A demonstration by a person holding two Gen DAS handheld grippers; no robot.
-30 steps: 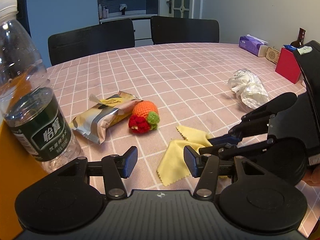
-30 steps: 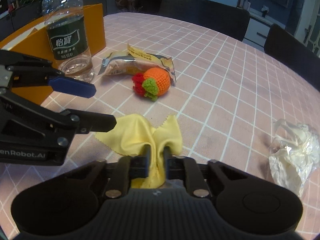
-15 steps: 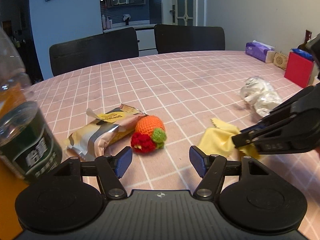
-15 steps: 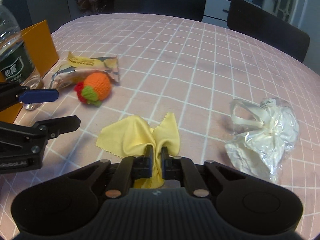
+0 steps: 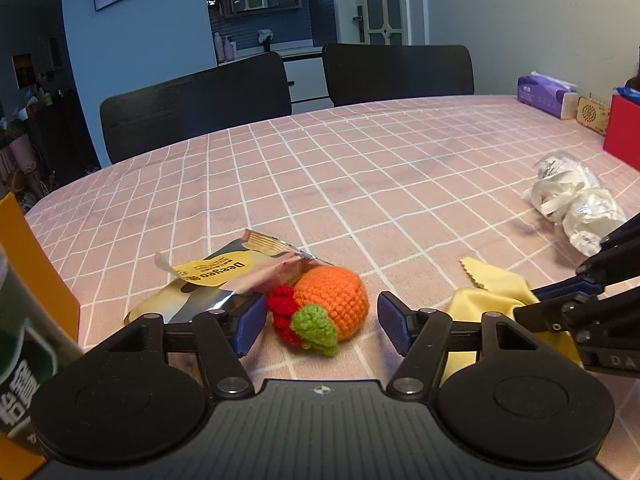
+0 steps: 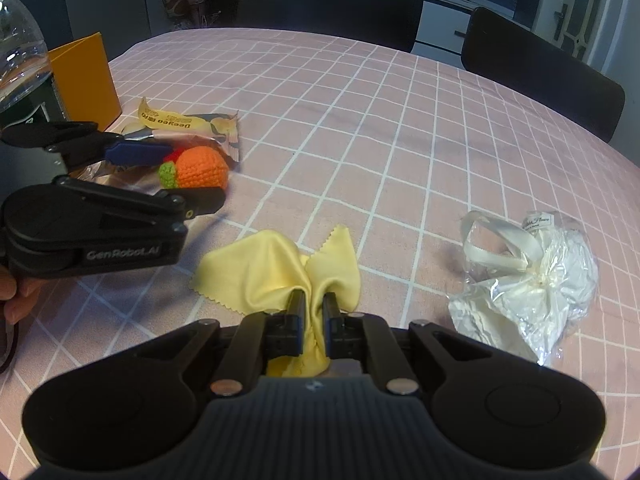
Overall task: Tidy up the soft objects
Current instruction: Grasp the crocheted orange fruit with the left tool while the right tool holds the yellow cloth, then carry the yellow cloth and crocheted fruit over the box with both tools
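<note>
A crocheted orange toy (image 5: 332,300) with red and green trim lies on the pink checked tablecloth against a foil snack packet (image 5: 216,280). My left gripper (image 5: 322,320) straddles the toy. Its jaws are closing, and the blue pads stand a little clear of the toy on either side. In the right wrist view the toy (image 6: 202,170) shows between the left gripper's (image 6: 176,176) fingers. My right gripper (image 6: 313,304) is shut on a bunched yellow cloth (image 6: 276,268), whose far part rests on the table. The cloth (image 5: 492,292) lies right of the toy.
A crumpled clear bag with white ribbon (image 6: 532,280) lies to the right. A water bottle (image 6: 20,60) and an orange box (image 6: 86,76) stand at the left. A tissue pack (image 5: 540,94) and a red box (image 5: 624,132) sit far right. Two black chairs (image 5: 192,104) stand behind the table.
My left gripper moved left and forward from beside the yellow cloth to the crocheted toy, which now sits between its wider jaws. The right gripper kept its hold on the cloth.
</note>
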